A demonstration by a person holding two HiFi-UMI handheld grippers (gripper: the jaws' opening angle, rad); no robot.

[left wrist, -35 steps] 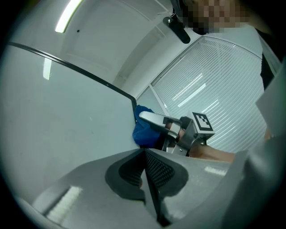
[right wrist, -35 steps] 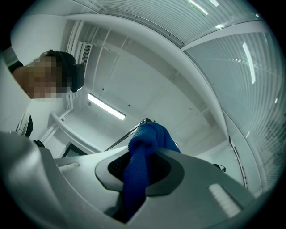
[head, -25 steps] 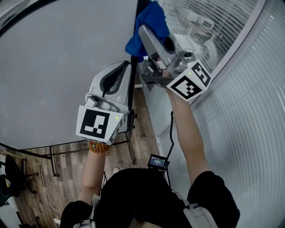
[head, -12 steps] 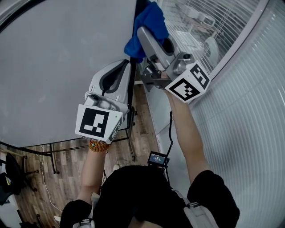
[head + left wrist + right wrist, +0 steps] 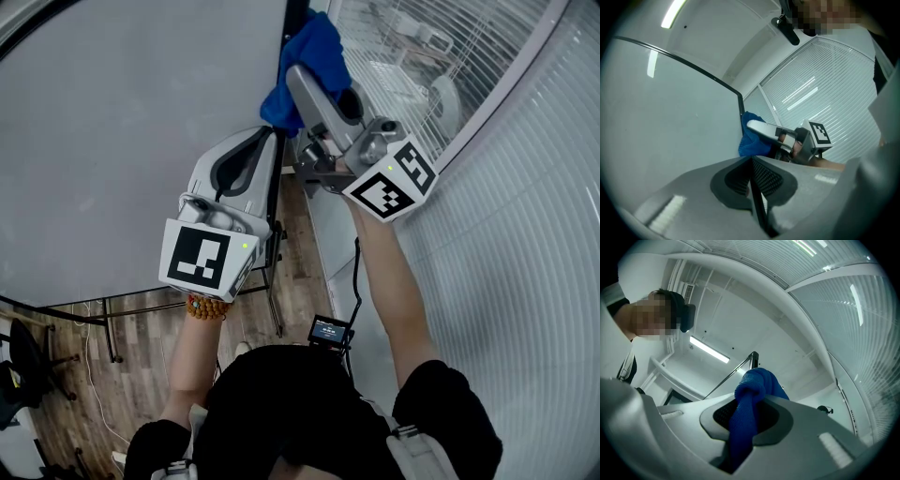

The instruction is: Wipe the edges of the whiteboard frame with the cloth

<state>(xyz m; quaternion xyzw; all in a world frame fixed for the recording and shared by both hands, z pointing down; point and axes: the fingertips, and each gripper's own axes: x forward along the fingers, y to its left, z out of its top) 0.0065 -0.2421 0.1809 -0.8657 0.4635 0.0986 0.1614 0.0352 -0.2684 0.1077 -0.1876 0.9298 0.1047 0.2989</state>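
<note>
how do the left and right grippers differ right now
The right gripper clamps the blue cloth; the left gripper is shut on the whiteboard frame. The right gripper is farther up that edge in the head view than the left gripper. Both are shut, at the same edge.

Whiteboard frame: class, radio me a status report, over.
Right gripper shut on blue cloth, cloth at whiteboard frame right edge. Left gripper shut, lower by same edge. No obstruction seen.
</note>
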